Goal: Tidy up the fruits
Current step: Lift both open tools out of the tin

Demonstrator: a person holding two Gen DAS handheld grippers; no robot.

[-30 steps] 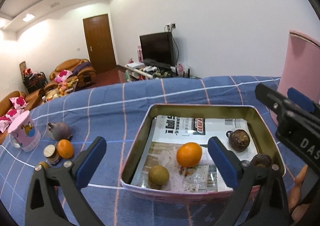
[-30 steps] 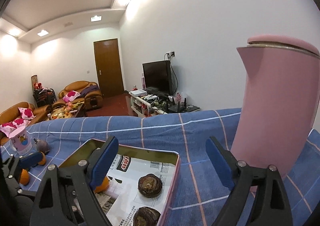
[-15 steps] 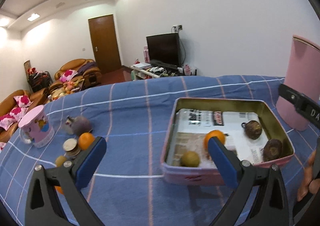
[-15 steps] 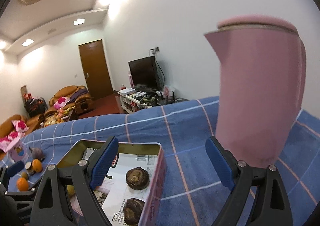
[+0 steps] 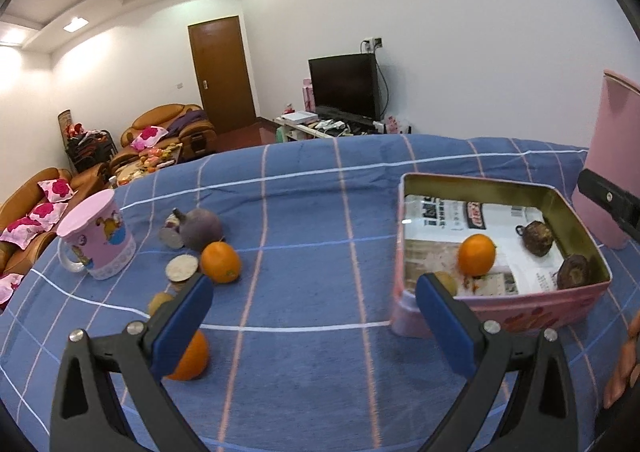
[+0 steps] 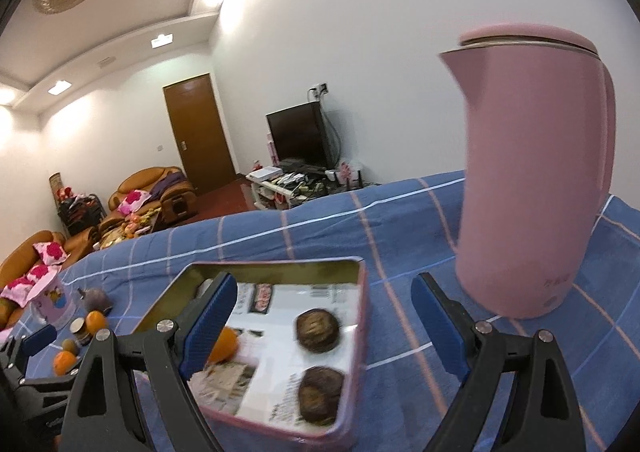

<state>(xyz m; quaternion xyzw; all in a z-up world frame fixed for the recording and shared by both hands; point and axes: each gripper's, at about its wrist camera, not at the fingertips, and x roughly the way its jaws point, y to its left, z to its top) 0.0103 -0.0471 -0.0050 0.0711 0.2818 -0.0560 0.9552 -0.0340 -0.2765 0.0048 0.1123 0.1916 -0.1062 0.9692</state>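
Note:
My left gripper (image 5: 312, 312) is open and empty above the blue checked cloth. Loose fruit lies ahead on its left: an orange (image 5: 220, 262), a second orange (image 5: 192, 360) half hidden behind the left finger, a purple fruit (image 5: 202, 228), a small yellow-green fruit (image 5: 159, 302) and a cut piece (image 5: 182, 267). The pink tin (image 5: 480, 184) on the right holds an orange (image 5: 476, 254), two brown fruits (image 5: 538, 238) and a yellow-green fruit (image 5: 447, 281). My right gripper (image 6: 324, 328) hangs open and empty over the tin (image 6: 280, 263), above the brown fruits (image 6: 318, 330).
A pink mug (image 5: 96, 240) stands at the far left beside the loose fruit. A tall pink kettle (image 6: 532, 180) stands right of the tin, close to my right gripper. A person's fingers (image 5: 624, 356) show at the right edge. Beyond the cloth's far edge are sofas and a television.
My left gripper has drawn back from the tin and shifted left, so the loose fruits now lie ahead of it. The right gripper has rolled a little over the tin. Both stay open.

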